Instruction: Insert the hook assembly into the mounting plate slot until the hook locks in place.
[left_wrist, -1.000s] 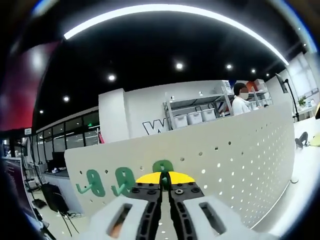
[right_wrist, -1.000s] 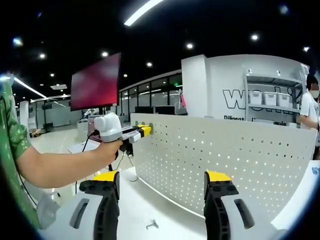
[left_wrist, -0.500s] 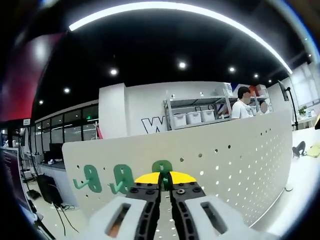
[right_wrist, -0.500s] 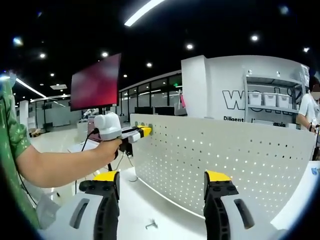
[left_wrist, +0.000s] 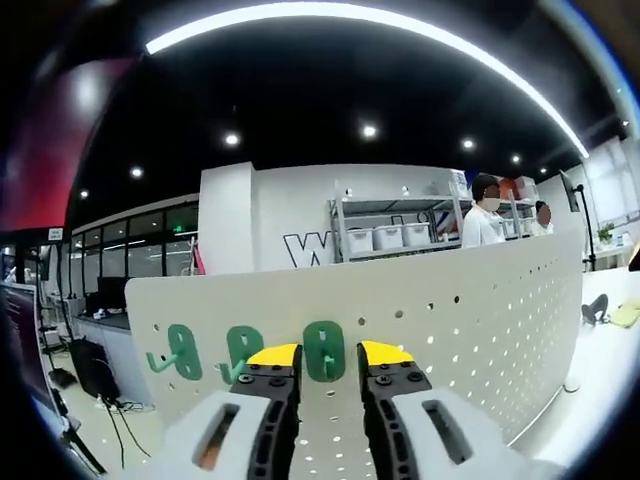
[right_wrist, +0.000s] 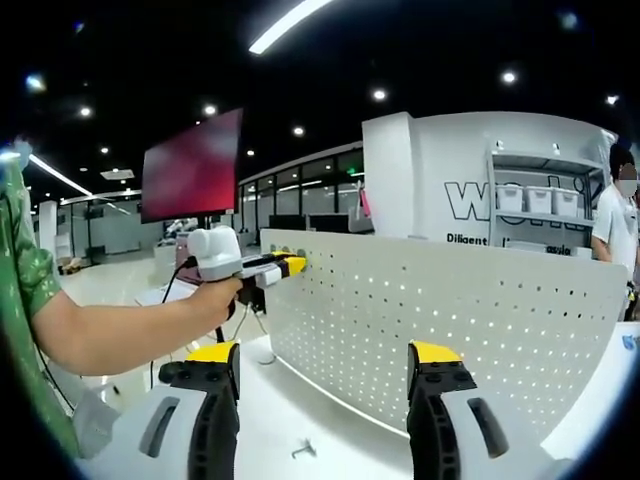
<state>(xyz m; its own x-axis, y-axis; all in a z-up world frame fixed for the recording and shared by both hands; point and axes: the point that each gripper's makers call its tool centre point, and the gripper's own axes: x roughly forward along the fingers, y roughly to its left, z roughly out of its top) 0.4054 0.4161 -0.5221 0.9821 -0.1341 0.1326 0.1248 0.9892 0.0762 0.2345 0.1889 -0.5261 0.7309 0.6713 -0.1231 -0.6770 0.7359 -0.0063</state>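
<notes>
The green hook (left_wrist: 324, 350) sits on the white pegboard (left_wrist: 470, 320), third in a row of hooks, framed between the spread jaws of the left hand-held gripper (left_wrist: 324, 365), which no longer seem to pinch it. It looks light, stiff plastic, best taken by its flat back. The right hand-held gripper (right_wrist: 325, 365) hangs spread above the counter (right_wrist: 300, 415).

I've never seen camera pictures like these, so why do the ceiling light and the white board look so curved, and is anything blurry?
Fisheye bending: in the left gripper view the ceiling light strip arcs overhead and the pegboard bows; the green hooks stay fairly sharp. In the right gripper view the green sleeve at the edge smears and stretches, while the pegboard looks crisp.
</notes>
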